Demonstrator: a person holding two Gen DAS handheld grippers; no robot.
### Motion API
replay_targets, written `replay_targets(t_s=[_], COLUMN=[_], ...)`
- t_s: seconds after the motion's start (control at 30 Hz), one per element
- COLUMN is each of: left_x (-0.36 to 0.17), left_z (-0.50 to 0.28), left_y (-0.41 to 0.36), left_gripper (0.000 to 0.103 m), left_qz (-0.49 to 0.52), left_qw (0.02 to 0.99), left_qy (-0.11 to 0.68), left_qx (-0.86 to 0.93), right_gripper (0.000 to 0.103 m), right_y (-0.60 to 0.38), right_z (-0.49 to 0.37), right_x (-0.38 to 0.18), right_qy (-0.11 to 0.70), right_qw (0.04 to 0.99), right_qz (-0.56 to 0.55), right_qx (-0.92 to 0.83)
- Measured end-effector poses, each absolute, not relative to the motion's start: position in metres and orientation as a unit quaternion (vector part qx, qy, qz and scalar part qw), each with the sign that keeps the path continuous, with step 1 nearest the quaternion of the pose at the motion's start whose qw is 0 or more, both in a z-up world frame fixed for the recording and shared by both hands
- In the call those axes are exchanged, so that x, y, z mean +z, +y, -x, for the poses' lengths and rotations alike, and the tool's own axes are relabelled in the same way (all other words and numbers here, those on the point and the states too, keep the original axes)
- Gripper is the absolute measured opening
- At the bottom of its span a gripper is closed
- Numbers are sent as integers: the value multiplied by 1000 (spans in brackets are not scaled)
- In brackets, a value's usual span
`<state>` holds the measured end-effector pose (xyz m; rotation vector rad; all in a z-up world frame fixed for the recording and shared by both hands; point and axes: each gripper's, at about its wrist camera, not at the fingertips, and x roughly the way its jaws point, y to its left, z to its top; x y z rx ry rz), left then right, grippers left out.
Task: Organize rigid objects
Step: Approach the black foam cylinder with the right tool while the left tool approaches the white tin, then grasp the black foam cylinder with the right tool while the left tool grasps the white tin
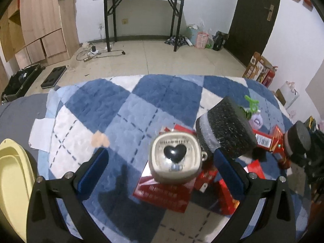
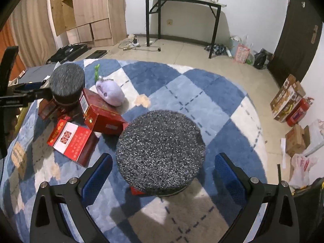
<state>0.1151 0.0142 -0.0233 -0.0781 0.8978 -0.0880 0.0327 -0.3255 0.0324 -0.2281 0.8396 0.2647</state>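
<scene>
1. blue-padded fingers (image 1: 95, 174) of the left hand-held gripper (image 1: 161, 155) stand spread wide and released. a cream square case (image 1: 175, 158) with a black heart on it sits in the gap, touching neither pad. this looks like a line-up before closing on it.
2. that case rests on a flat red box (image 1: 162, 196), which lifts it off the checked rug (image 1: 113, 105) and leaves its sides free to pinch.
3. just past the left hand-held gripper's right finger stands a dark speckled cylinder (image 1: 226, 129). it is close enough that a careless closing could bump it.
4. the right hand-held gripper (image 2: 163, 158) is likewise open and holding nothing. a second speckled cylinder (image 2: 160, 151) sits between its pads, clear of both, with a red corner showing under it.
5. farther out, more red boxes (image 2: 73, 141) lie tumbled against each other, one tilted. a purple plush (image 2: 110, 93) leans on them; being soft, it is probably not part of the sorting.
6. a pale yellow tub (image 1: 14, 172) waits at the left edge of the left wrist view, likely the place for the rigid things. nothing in it can be seen, so the job seems to be at an early stage.
</scene>
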Motion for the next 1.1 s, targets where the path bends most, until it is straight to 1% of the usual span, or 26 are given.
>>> replay_targets(t_s=[0.07, 0.1, 0.13, 0.17, 0.2, 0.23, 0.27, 0.3, 0.33, 0.53, 0.67, 0.87, 1.0, 1.1], left_x=[-22, -22, -23, -24, -25, -26, -27, -27, -28, -25, -23, -9, 3, 11], left_z=[-116, -116, -116, -117, -117, -117, -116, -114, -113, -106, -99, -80, -64, -49], left_y=[13, 12, 11, 9, 7, 6, 5, 5, 4, 10, 12, 18, 40, 72], left_gripper=[103, 100, 94, 90, 82, 74, 70, 62, 58, 57, 57, 57, 57, 57], left_qz=[41, 43, 45, 46, 46, 47, 47, 49, 50, 61, 47, 29, 33, 42], left_qw=[902, 904, 904, 902, 901, 900, 900, 900, 901, 901, 901, 907, 910, 911], left_qy=[427, 423, 422, 424, 427, 427, 427, 426, 425, 422, 424, 413, 407, 406], left_qx=[-48, -53, -58, -63, -67, -69, -71, -73, -72, -73, -75, -83, -76, -55], right_gripper=[100, 98, 96, 95, 92, 86, 83, 76, 70, 69, 69, 69, 69, 69], right_y=[-327, -328, -328, -328, -328, -328, -328, -328, -328, -327, -327, -322, -309, -288], right_z=[-35, -36, -37, -37, -37, -37, -36, -36, -36, -32, -24, -11, -3, 3], right_x=[30, 30, 29, 28, 27, 25, 24, 23, 22, 24, 34, 44, 55, 66], right_qy=[408, 409, 410, 410, 411, 412, 412, 412, 414, 405, 388, 385, 385, 381], right_qw=[897, 897, 896, 896, 895, 894, 894, 894, 892, 895, 903, 902, 900, 896], right_qz=[109, 106, 105, 106, 108, 109, 109, 110, 111, 116, 113, 122, 124, 124], right_qx=[128, 131, 133, 133, 134, 137, 138, 139, 140, 149, 149, 152, 165, 190])
